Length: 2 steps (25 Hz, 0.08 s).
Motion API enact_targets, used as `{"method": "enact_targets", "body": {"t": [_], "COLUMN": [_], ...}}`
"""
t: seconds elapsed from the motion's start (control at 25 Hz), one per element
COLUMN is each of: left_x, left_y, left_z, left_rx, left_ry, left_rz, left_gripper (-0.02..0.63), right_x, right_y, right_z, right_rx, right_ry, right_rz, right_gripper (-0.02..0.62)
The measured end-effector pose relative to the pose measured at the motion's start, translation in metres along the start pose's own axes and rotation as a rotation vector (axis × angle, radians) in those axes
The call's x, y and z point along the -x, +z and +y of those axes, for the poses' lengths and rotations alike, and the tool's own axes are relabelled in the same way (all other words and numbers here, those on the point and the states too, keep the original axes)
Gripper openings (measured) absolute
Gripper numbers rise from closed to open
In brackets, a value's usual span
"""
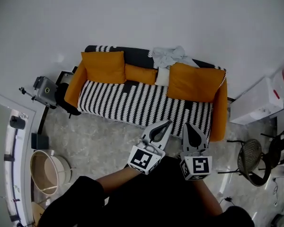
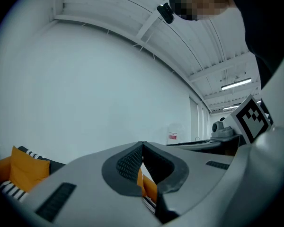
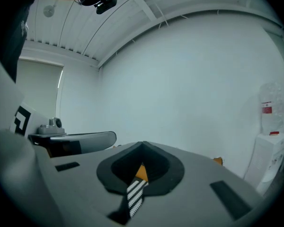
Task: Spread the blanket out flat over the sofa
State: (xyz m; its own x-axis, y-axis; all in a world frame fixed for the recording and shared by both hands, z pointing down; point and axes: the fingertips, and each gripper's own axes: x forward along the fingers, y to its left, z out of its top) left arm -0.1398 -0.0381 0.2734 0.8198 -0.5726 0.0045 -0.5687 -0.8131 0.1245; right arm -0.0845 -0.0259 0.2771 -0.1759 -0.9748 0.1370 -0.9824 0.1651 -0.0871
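A black-and-white striped blanket [image 1: 132,100] lies over the seat and back of the orange sofa [image 1: 220,112]. Three orange cushions [image 1: 104,66] lean against the back. A crumpled pale grey cloth [image 1: 168,56] sits on top of the backrest. My left gripper [image 1: 169,122] and right gripper [image 1: 187,125] hover side by side just in front of the sofa's front edge, both shut and holding nothing. In the left gripper view the left gripper [image 2: 142,145] has its jaws meeting at the tip. The right gripper [image 3: 143,143] looks the same in its own view, with a sliver of stripes showing behind.
A white box-like unit [image 1: 260,103] stands right of the sofa, with a dark mesh chair [image 1: 251,157] in front of it. Left of the sofa are a small device on a stand [image 1: 45,91] and a round tub [image 1: 47,171]. The floor is grey stone.
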Motion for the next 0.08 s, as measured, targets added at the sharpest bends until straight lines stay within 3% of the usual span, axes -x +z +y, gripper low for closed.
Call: {"method": "enact_targets", "body": {"t": [0.08], "left_x": [-0.0045], "left_y": [0.0009], "left_z": [-0.0020], "left_rx": [-0.002], "left_ry": [-0.012], "left_rz": [-0.003], "left_gripper": [0.014], "right_x": [-0.0002], "right_y": [0.0014], "right_z": [-0.0058], "right_rx": [0.002], "right_ry": [-0.014], "right_rz": [-0.002], "right_gripper": [0.037]}}
